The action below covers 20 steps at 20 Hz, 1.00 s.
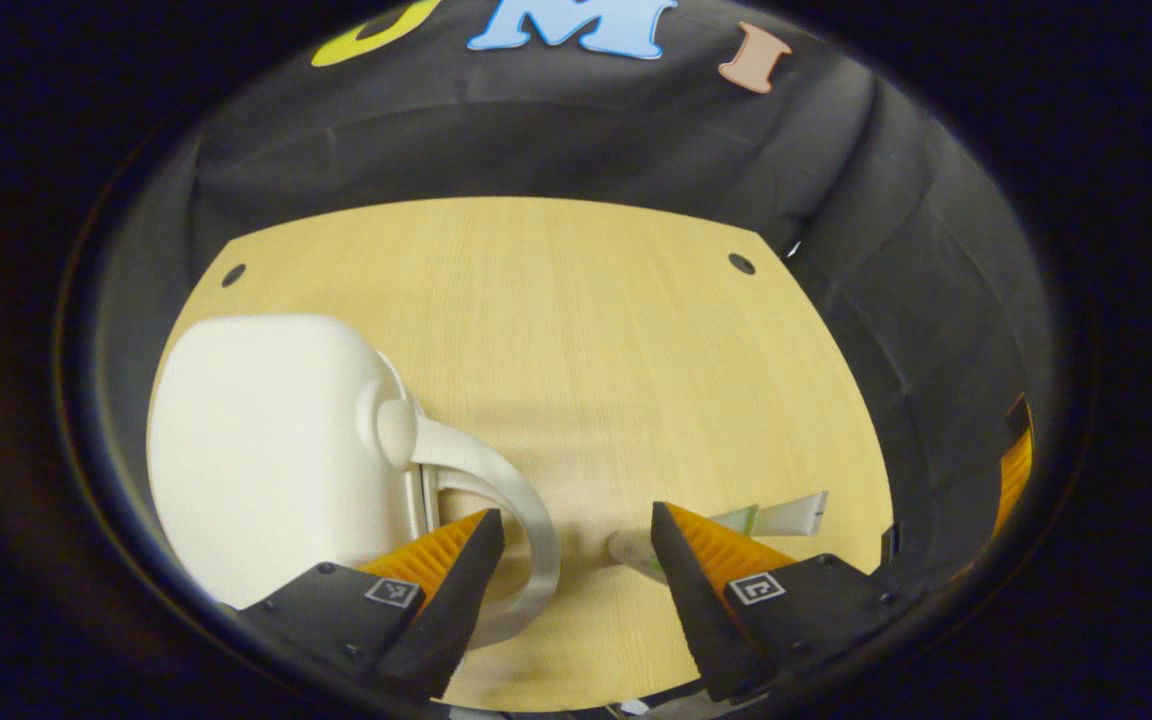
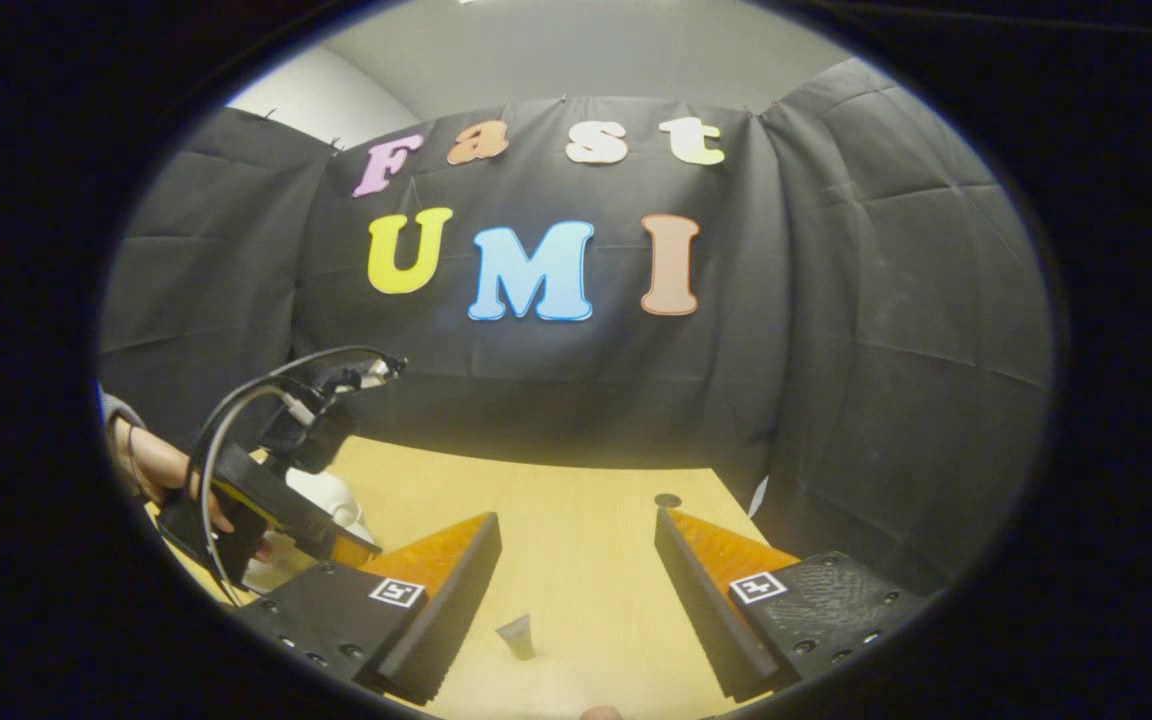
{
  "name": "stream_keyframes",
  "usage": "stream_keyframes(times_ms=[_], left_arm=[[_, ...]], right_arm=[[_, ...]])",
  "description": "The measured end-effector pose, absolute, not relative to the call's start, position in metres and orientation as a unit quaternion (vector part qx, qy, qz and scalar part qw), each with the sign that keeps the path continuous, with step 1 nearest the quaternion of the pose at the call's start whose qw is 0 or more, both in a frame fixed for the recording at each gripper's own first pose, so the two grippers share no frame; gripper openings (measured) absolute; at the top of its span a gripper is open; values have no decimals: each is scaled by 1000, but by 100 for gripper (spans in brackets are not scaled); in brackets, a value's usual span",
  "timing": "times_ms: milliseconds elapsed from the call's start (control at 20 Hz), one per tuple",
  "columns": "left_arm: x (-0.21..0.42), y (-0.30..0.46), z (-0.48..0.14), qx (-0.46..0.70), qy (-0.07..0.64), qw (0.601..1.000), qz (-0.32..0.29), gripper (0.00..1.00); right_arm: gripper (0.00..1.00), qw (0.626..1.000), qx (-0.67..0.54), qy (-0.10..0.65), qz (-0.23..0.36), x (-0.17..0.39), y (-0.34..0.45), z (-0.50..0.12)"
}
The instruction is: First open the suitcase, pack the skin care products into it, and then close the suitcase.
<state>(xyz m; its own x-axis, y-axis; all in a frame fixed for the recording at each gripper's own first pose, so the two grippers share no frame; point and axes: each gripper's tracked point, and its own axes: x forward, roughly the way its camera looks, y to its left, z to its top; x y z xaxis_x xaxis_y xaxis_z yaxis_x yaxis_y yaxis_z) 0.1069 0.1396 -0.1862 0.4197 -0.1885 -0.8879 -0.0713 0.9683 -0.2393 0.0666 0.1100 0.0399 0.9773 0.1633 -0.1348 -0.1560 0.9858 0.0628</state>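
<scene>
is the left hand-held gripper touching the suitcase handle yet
Cannot tell. In the left gripper view the open left hand-held gripper has one finger overlapping the suitcase handle, with no plain gap or contact.

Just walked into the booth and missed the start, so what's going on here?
A person holds a two-finger tool in each hand over a wooden table. The left tool is open, its fingers lowered beside the white suitcase, whose lid looks closed, with its curved handle between them. A skin care tube lies on the table just behind the left tool. The right tool is open too, holding nothing. Nothing looks packed yet.
</scene>
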Motion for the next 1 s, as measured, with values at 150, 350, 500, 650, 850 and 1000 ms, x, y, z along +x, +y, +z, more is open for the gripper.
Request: stream_keyframes(times_ms=[150, 350, 500, 650, 850, 1000], left_arm=[[107, 138, -203, -132, 563, 815, -31, 85], [101, 144, -217, -141, 593, 792, -25, 46], [97, 148, -216, -141, 602, 786, -25, 28], [99, 145, -213, -124, 593, 794, -40, 21], [99, 150, -186, -110, 579, 807, -39, 18], [106, 160, -145, -100, 553, 827, -33, 18]], right_arm=[[94, 994, 23, 68, 81, 65, 109, 41], [94, 994, 21, 65, 82, 62, 108, 43], [94, 994, 20, 61, 85, 60, 108, 46], [94, 994, 15, 57, 93, 59, 111, 47], [94, 993, 5, 38, 114, 58, 118, 55], [94, 990, 7, 26, 140, 57, 126, 61]])
